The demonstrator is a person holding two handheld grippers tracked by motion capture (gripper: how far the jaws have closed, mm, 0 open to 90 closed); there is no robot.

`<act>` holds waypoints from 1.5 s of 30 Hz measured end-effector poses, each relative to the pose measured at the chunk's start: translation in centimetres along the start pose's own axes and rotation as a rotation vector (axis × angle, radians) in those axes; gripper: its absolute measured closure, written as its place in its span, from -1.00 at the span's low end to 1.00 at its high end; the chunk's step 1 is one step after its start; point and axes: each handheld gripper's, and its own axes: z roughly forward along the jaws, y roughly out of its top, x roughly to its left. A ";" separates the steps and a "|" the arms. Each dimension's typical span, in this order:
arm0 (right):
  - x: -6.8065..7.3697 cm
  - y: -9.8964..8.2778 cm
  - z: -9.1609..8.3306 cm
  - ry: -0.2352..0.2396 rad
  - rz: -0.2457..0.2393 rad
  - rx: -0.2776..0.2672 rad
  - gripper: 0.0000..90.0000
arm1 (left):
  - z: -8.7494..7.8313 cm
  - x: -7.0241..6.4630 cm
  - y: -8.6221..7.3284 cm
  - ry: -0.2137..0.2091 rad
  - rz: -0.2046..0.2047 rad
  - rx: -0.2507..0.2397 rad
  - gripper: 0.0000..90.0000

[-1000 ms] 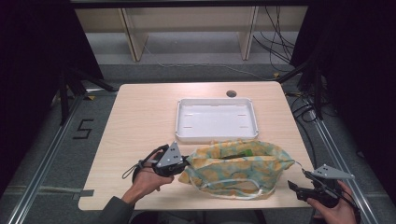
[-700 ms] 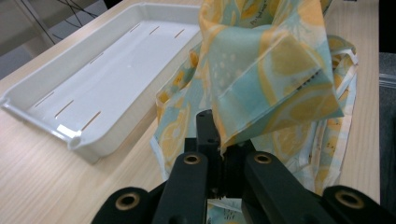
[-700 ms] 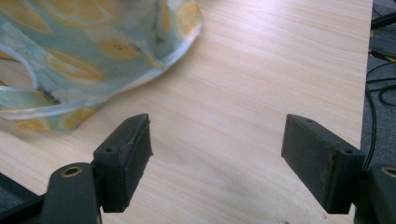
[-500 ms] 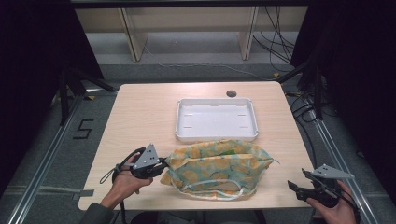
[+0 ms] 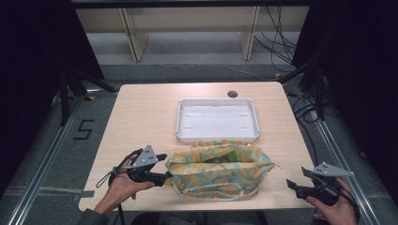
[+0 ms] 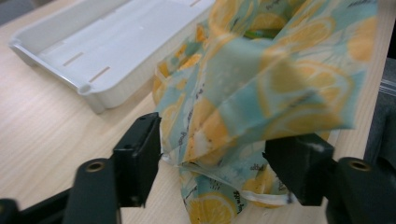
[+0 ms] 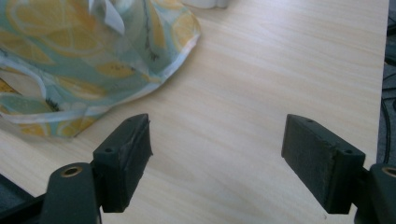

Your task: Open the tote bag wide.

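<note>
- Lemon-print bag (image 5: 218, 168) lies slumped on the near half of the bench (image 5: 141, 112), just in front of the white tray (image 5: 218, 119), its mouth gaping toward the tray with something green inside.
- Biggest risk, as I judge it: the left claw (image 5: 162, 168) stands spread around the bag's left corner, fabric bunched between the jaws but not pinched, so any pull now would likely slip off the cloth.
- If it does close and drag on one corner alone, the limp bag could tip or twist and spill its contents onto the bench.
- Right claw (image 5: 300, 186), spread wide over bare wood at the near right edge, is well apart from the bag and cannot steady it.
- Against half a second ago, the bag and left claw have shifted rightward, and the bag has narrowed; the right claw has stayed put.
</note>
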 end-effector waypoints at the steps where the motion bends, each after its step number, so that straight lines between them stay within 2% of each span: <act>1: -0.3 0.2 0.2 -0.007 -0.048 -0.025 -0.44 | -0.4 -0.3 0.3 0.005 -0.010 -0.015 -0.31; 2: -0.4 0.5 0.2 0.004 -0.048 -0.024 -0.44 | -0.9 -0.6 0.7 0.010 -0.014 -0.011 -0.35; 3: -0.1 0.8 0.2 0.013 -0.028 -0.015 -0.44 | -1.3 -1.0 1.1 0.008 -0.016 -0.013 -0.38; 4: 0.0 1.7 0.2 0.024 -0.039 -0.029 -0.44 | -1.6 -1.4 1.5 0.014 -0.017 0.000 -0.38; 5: 0.0 1.7 0.2 0.024 -0.039 -0.029 -0.44 | -1.9 -1.9 1.9 0.020 -0.024 0.011 -0.38; 6: 0.3 2.9 0.2 0.037 -0.056 -0.059 -0.44 | -2.1 -2.3 2.3 0.013 -0.017 0.008 -0.42; 8: 0.4 3.4 0.2 0.043 -0.067 -0.071 -0.44 | -2.3 -3.5 3.1 -0.004 -0.014 -0.001 -0.41; 9: 0.5 4.4 0.1 0.052 -0.109 -0.093 -0.44 | -2.2 -3.9 3.4 -0.010 -0.003 0.000 -0.41; 10: 1.5 5.9 0.0 0.087 -0.095 -0.108 -0.47 | -2.1 -4.2 3.6 -0.012 0.006 -0.003 -0.41; 11: 1.5 5.9 0.0 0.087 -0.095 -0.108 -0.47 | -2.0 -4.6 3.9 -0.015 0.020 0.009 -0.41; 14: 2.9 8.2 0.2 0.147 -0.145 -0.125 -0.49 | -1.3 -5.3 4.4 -0.038 0.021 -0.018 -0.39; 15: 3.4 8.9 0.3 0.169 -0.162 -0.127 -0.50 | -1.1 -5.5 4.5 -0.040 0.026 -0.011 -0.39; 17: 4.5 10.2 0.7 0.192 -0.206 -0.114 -0.50 | -0.8 -5.8 4.8 -0.045 0.042 -0.006 -0.39; 18: 5.6 11.4 1.2 0.214 -0.246 -0.090 -0.51 | -0.6 -6.0 5.0 -0.050 0.046 -0.011 -0.38; 19: 5.6 11.4 1.2 0.214 -0.246 -0.090 -0.51 | -0.6 -6.1 5.1 -0.056 0.053 -0.009 -0.38; 20: 5.8 11.9 1.4 0.224 -0.279 -0.099 -0.51 | -0.3 -6.4 5.4 -0.061 0.063 -0.013 -0.38; 21: 6.6 12.5 1.8 0.239 -0.286 -0.094 -0.51 | 0.1 -6.6 5.6 -0.071 0.053 -0.014 -0.38; 23: 7.5 13.5 2.5 0.265 -0.310 -0.088 -0.49 | 0.6 -6.7 5.8 -0.076 0.078 -0.002 -0.37; 24: 8.0 13.9 2.9 0.281 -0.315 -0.079 -0.47 | 1.1 -6.9 5.8 -0.078 0.064 -0.013 -0.37; 25: 8.5 14.3 3.3 0.291 -0.323 -0.078 -0.44 | 1.5 -6.9 5.9 -0.079 0.074 0.008 -0.36; 27: 9.1 15.1 4.2 0.312 -0.363 -0.053 -0.41 | 2.2 -7.1 5.9 -0.072 0.069 0.018 -0.34; 28: 9.5 15.4 4.7 0.313 -0.381 -0.064 -0.39 | 2.6 -7.1 5.9 -0.069 0.075 0.032 -0.34; 30: 10.0 15.9 5.4 0.334 -0.394 -0.028 -0.34 | 3.3 -7.2 5.9 -0.074 0.071 0.039 -0.31; 31: 10.3 16.1 5.8 0.339 -0.395 -0.029 -0.32 | 3.7 -7.3 5.9 -0.076 0.070 0.047 -0.30; 32: 10.5 16.3 6.2 0.347 -0.398 -0.020 -0.30 | 4.0 -7.2 5.9 -0.077 0.096 0.057 -0.28; 33: 10.8 16.6 6.9 0.360 -0.419 -0.010 -0.22 | 4.3 -7.3 5.9 -0.073 0.079 0.057 -0.25; 34: 10.8 16.6 6.9 0.360 -0.419 -0.010 -0.22 | 4.6 -7.3 5.9 -0.075 0.097 0.063 -0.25; 35: 11.1 16.9 7.6 0.371 -0.428 0.013 -0.15 | 5.0 -7.4 5.8 -0.073 0.083 0.063 -0.20; 37: 11.2 17.0 7.9 0.381 -0.441 0.024 -0.11 | 5.4 -7.3 5.7 -0.074 0.096 0.071 -0.16; 38: 11.3 17.0 8.2 0.383 -0.447 0.024 -0.04 | 5.8 -7.2 5.7 -0.078 0.124 0.059 -0.12; 39: 11.6 17.0 8.7 0.392 -0.462 0.034 0.08 | 6.0 -7.2 5.5 -0.085 0.121 0.059 -0.09; 40: 11.7 17.0 8.9 0.386 -0.476 0.053 0.17 | 6.1 -7.1 5.5 -0.096 0.142 0.061 -0.03; 41: 11.8 16.9 9.1 0.385 -0.491 0.058 0.25 | 6.3 -7.2 5.3 -0.103 0.138 0.067 0.02; 42: 12.0 16.8 9.6 0.370 -0.508 0.082 0.43 | 6.5 -7.1 5.3 -0.108 0.164 0.075 0.19; 43: 12.0 16.8 9.6 0.370 -0.508 0.082 0.43 | 6.6 -7.2 5.1 -0.104 0.151 0.069 0.19; 45: 11.8 16.7 10.1 0.364 -0.517 0.088 0.63 | 6.9 -7.0 4.8 -0.119 0.172 0.076 0.44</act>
